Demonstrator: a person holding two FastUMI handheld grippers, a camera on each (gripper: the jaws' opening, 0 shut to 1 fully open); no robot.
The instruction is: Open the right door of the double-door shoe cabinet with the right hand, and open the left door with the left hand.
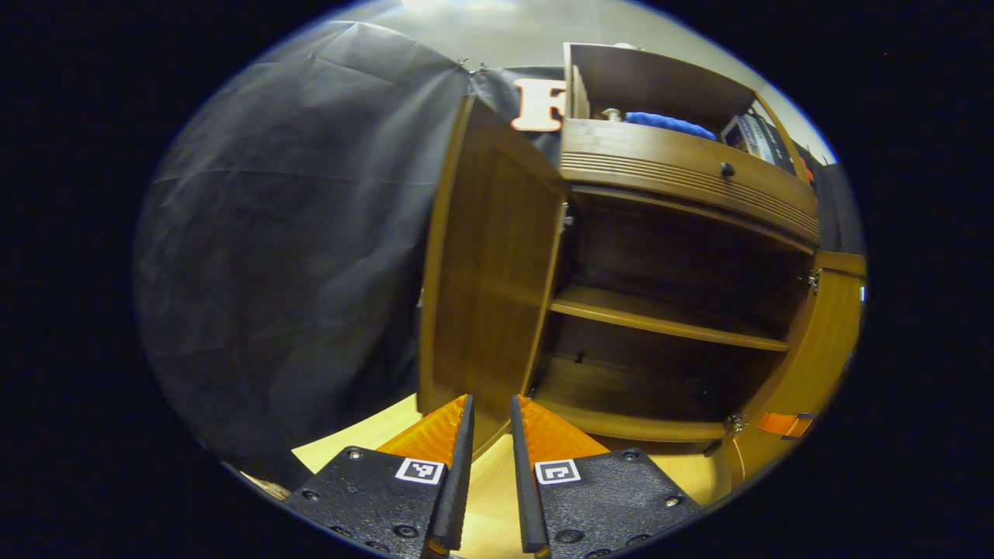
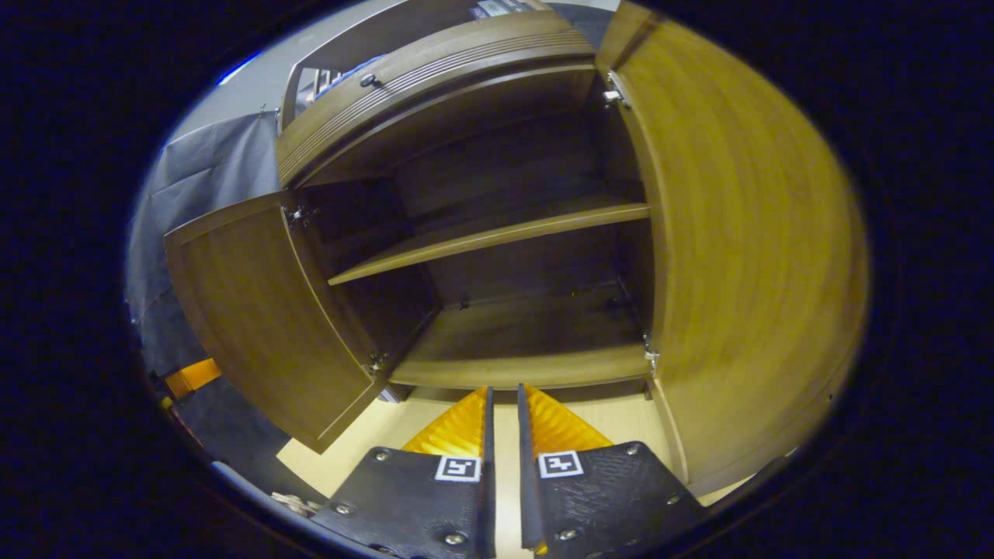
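Shoe cabinet [image 2: 505,326] stands open: left door [image 1: 485,279] swung wide just ahead of left tongs [image 1: 491,407], right door [image 2: 745,256] beside right tongs [image 2: 503,400]. Both tongs nearly closed, empty. Task appears complete.

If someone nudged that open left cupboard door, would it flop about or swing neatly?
The left door looks like a rigid wooden panel, so it probably wouldn't bend. It hangs on metal hinges at the cabinet edge, so a push would likely swing it in an arc. Its smooth face may be slippery to pinch.
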